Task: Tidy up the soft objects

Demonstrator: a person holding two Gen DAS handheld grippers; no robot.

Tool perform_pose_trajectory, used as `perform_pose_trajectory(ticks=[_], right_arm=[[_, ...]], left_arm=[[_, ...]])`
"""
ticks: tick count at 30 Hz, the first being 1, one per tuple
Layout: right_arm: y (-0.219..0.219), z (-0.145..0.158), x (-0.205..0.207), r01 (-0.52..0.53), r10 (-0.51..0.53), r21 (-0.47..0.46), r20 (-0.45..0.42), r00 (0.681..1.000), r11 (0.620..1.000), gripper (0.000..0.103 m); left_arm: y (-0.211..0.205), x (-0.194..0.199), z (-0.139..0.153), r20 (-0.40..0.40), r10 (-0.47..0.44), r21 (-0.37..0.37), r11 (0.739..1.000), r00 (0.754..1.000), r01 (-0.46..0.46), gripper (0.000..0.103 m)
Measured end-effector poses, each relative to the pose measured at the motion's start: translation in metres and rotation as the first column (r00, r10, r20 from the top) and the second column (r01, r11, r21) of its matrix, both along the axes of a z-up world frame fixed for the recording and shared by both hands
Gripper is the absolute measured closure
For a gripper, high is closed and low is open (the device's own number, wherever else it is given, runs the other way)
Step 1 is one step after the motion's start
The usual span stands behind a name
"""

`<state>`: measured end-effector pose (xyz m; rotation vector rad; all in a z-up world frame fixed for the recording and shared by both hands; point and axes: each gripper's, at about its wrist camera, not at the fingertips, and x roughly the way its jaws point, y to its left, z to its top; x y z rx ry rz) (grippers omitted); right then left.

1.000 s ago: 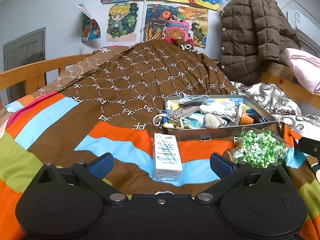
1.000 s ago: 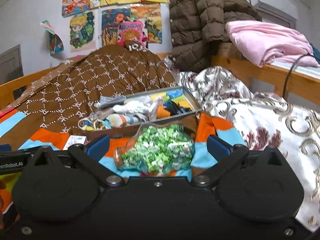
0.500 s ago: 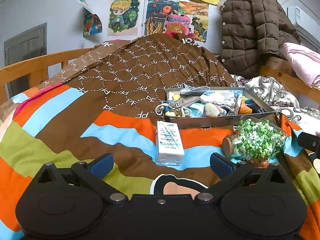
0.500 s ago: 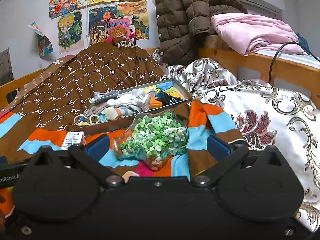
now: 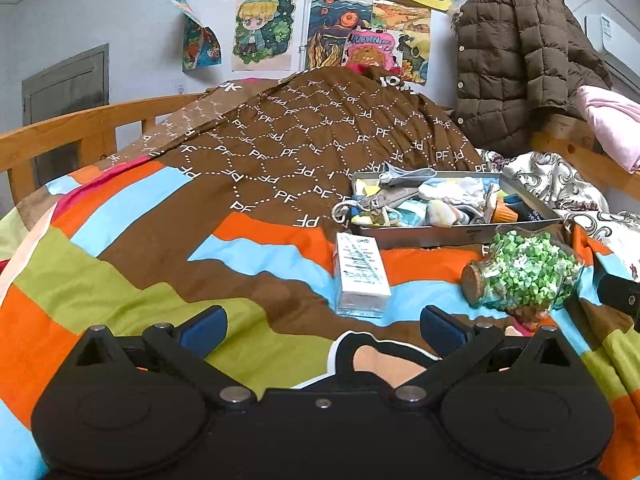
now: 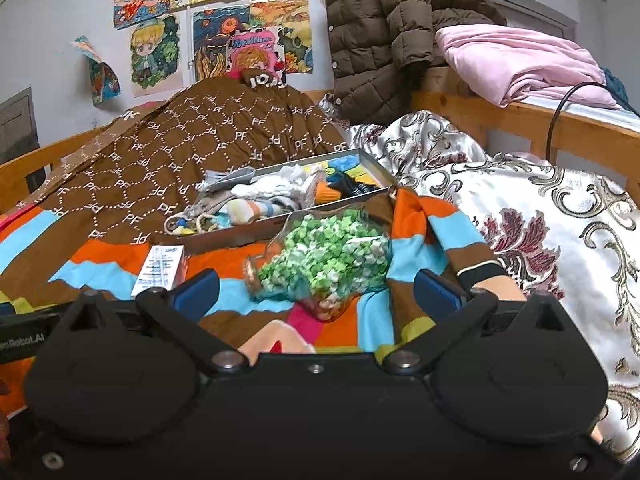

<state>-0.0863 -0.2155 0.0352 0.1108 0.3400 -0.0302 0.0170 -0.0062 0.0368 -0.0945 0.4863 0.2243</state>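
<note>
I hold two black grippers with blue finger pads over a bed covered by a striped blanket [image 5: 120, 280] in orange, light blue, olive green and brown. My left gripper [image 5: 323, 326] has its fingers spread wide apart with nothing between them, hovering above the blanket. My right gripper [image 6: 316, 289] is also spread wide and grips nothing; its fingers sit either side of a glass jar [image 6: 320, 264] without touching it.

The jar lies on its side on the blanket, cork stopper pointing left, filled with small green and white paper stars. To its left, a little apart, a white rectangular packet [image 5: 362, 276] with printed text lies flat on the blanket. Just behind both sits a shallow metal tray [image 5: 448, 236] holding the soft things: a jumble of rolled socks [image 5: 444, 200] in white, pale blue, yellow and orange, plus a grey drawstring pouch [image 5: 384, 200] whose cord hangs over the tray's left edge.

Behind the tray rises a brown quilt [image 5: 300, 148] printed with white "PF" letters. To the right lies a cream floral bedspread [image 6: 540, 216]. A brown padded jacket [image 6: 384, 32] hangs over the wooden bed rail, beside a folded pink blanket [image 6: 516, 56]. Colourful cartoon drawings [image 5: 260, 32] are taped to the wall
</note>
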Motion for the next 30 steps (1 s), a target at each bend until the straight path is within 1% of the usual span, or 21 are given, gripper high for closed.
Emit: perform_pose_trajectory(ticks=[10,17,30], right_arm=[[0.006,-0.008,-0.002,-0.033,0.033,-0.004,-0.025,0.999,0.999,0.001],[0.005,-0.012,-0.003,-0.031,0.031,0.006,-0.033,0.999,1.0,0.001],[0.004,-0.013,-0.004,-0.026,0.026,0.015,-0.043,0.999,1.0,0.001]], left_arm=[[0.002,-0.003,-0.003,-0.017,-0.011,0.007,1.0,1.0,0.012,0.001],[0.0,-0.003,-0.005,-0.031,-0.01,0.006,1.0,0.999,0.01,0.001],[0.001,-0.003,-0.006,-0.034,-0.009,0.005,1.0,0.999,0.009,0.001]])
